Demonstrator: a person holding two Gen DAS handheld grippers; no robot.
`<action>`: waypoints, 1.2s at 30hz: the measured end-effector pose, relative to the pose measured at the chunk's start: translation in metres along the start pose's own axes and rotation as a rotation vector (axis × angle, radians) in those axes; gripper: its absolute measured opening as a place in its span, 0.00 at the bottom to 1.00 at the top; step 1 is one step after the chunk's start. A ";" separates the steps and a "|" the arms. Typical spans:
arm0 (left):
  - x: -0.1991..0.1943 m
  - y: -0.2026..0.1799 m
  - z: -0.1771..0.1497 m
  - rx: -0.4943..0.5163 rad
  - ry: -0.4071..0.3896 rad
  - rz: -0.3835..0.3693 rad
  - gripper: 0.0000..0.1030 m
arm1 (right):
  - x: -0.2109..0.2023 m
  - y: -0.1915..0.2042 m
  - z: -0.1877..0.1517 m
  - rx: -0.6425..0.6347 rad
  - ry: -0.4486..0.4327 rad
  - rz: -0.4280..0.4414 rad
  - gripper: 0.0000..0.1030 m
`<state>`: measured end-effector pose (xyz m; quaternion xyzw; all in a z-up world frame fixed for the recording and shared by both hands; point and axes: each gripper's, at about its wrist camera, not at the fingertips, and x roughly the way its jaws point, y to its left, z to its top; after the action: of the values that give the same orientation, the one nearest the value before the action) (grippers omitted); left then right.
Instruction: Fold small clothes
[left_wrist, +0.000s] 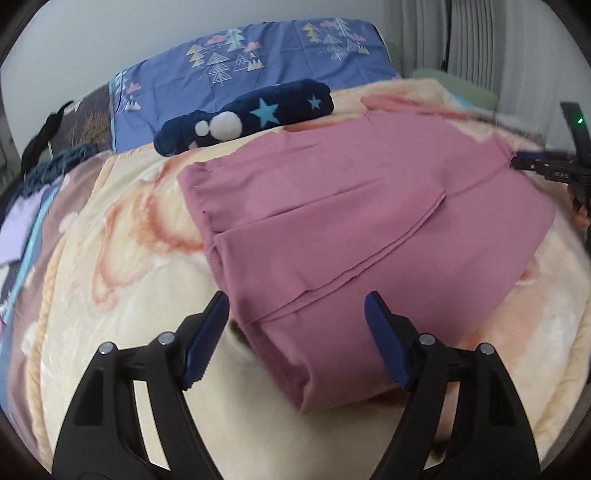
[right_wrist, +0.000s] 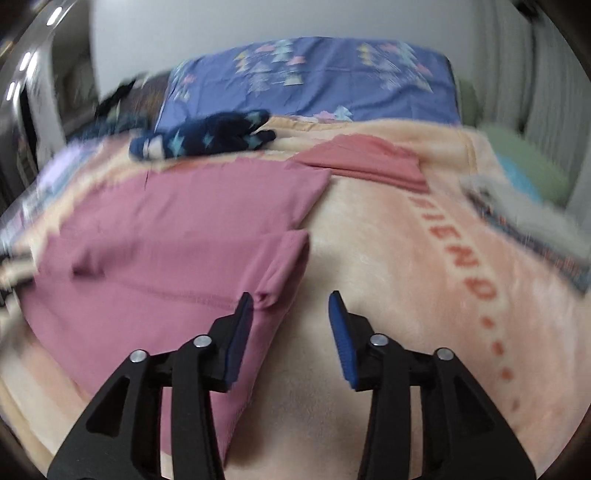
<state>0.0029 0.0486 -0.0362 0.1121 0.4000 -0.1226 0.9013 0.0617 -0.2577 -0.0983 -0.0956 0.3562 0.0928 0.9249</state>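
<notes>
1. You had the pink garment (left_wrist: 354, 221) spread on the peach blanket (left_wrist: 140, 295) of the bed, partly folded already, by my reading — layered hems ran diagonally across it in the left wrist view.
2. Your left hand-held gripper (left_wrist: 295, 336) stood with its blue pads (left_wrist: 207, 339) wide apart, holding nothing. The garment's near corner lay straight ahead, between and just beyond the pads, apart from them.
3. Your right hand-held gripper (right_wrist: 291, 332) was likewise spread and empty. Its left pad hung over the garment's (right_wrist: 166, 236) right edge, beside a small folded-over flap (right_wrist: 284, 262); whether it touched cloth I could not tell.
4. The garment's long axis ran side to side between your two hands — so each gripper faced one end of it, neither clearly nearer.
5. My judgement: the next fold turned on pinching both near corners together and carrying them away from you.
6. Beyond the garment lay a navy star-patterned plush item (left_wrist: 247, 114), a coral folded cloth (right_wrist: 369, 162) and a blue pillow (left_wrist: 258, 51) — well apart from either gripper.
</notes>
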 end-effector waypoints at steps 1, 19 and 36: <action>0.005 -0.004 0.002 0.022 0.007 0.024 0.75 | 0.003 0.012 -0.001 -0.084 0.008 -0.035 0.53; -0.011 0.062 0.049 -0.173 -0.136 0.028 0.80 | 0.018 -0.068 0.049 0.177 -0.100 0.069 0.55; -0.002 0.020 0.011 0.004 0.003 0.030 0.80 | 0.046 -0.035 0.077 0.052 -0.034 0.202 0.01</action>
<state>0.0152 0.0643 -0.0253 0.1201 0.3994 -0.1096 0.9023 0.1534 -0.2678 -0.0693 -0.0334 0.3505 0.1779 0.9189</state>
